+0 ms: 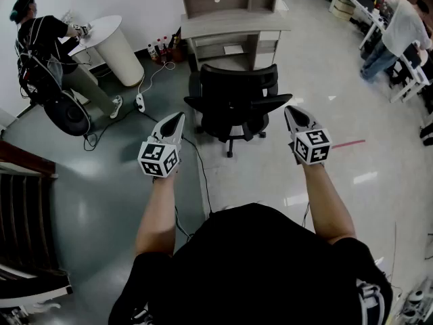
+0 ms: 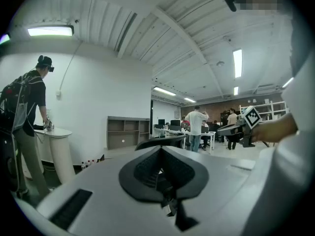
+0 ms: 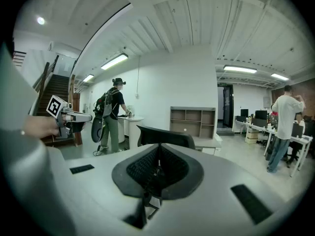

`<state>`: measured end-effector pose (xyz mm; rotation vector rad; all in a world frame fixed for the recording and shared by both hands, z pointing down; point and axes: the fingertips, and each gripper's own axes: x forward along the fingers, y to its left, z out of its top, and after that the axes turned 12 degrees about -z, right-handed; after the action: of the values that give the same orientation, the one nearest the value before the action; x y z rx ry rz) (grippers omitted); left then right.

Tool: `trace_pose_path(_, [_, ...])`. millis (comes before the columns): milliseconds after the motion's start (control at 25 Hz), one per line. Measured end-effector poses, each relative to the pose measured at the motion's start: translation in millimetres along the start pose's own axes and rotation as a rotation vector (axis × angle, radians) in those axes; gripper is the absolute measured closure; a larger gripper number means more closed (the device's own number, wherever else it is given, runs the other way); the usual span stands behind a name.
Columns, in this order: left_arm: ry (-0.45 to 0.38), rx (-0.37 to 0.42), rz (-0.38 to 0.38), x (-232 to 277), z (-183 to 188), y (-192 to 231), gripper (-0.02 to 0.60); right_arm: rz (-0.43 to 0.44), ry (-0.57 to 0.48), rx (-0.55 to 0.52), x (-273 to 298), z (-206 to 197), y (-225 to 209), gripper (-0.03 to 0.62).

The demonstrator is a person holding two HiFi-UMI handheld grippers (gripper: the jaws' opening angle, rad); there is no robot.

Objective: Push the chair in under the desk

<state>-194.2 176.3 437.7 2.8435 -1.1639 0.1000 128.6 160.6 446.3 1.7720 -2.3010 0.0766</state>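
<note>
At far left a person in dark clothes (image 1: 39,36) stands by a round white pedestal table (image 1: 111,42), well apart from the job. Nearer the middle, the left gripper (image 1: 176,118) is held level with its grey jaws pressed together on nothing. A thin black cable (image 1: 200,168) trails over the glossy grey floor (image 1: 101,202) just beside it. Between the two grippers and ahead of them stands the black mesh-backed office chair (image 1: 238,93), its back towards the wearer, on a star base with castors. It is short of the pale grey wooden desk (image 1: 230,24) with its open shelf unit, and not yet tucked under. It should roll easily on so smooth a floor, but the mesh will give and the seat may swivel. The stiff top rim of the backrest, pushed evenly at both sides, looks the best place to press. On the right, the right gripper (image 1: 291,112) tips slightly down, its jaws likewise closed and empty.
</note>
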Motion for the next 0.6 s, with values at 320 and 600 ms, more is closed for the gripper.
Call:
trace_pose_path(320, [0.025, -0.011, -0.049, -3.6, -3.9, 11.4, 0.571, -0.013, 0.013, -0.005, 4.6, -1.2, 18.4, 0.591])
trace_pose_path(600, [0.035, -0.007, -0.058, -7.4, -8.0, 25.6, 0.571, -0.040, -0.009, 0.028, 9.0, 7.4, 25.1, 0.597])
